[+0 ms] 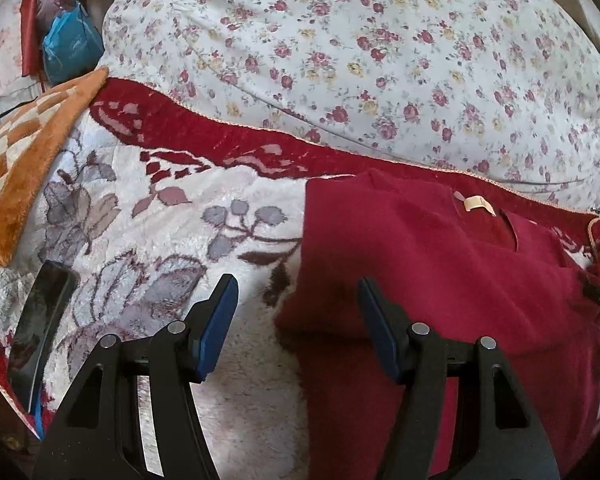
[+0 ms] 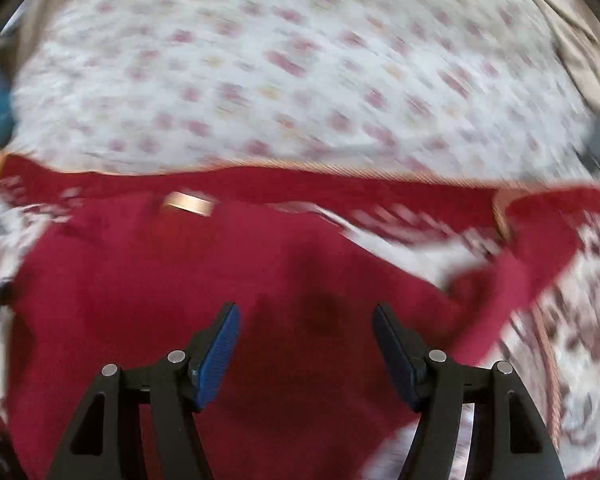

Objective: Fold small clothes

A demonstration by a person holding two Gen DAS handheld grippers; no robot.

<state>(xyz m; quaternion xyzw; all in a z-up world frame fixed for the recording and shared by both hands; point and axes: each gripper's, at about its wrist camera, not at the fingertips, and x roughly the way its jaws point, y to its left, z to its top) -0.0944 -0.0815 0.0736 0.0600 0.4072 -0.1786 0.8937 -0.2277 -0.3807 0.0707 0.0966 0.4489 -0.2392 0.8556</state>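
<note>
Left wrist: red garment (image 1: 440,272) lies on floral blanket (image 1: 148,240); partly folded.

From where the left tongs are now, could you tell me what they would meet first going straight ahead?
Probably the white fleece blanket beside the red garment's left edge; depth is unclear, and nothing sits between the open left tongs.

The garment (image 1: 440,280) lies on the blanket (image 1: 180,208), with the quilt (image 1: 360,60) behind it.

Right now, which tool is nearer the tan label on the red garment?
Probably the right. The right tool hangs open over the red garment, the tan label ahead to its left. The left tool sits at the garment's left edge, label farther off.
</note>
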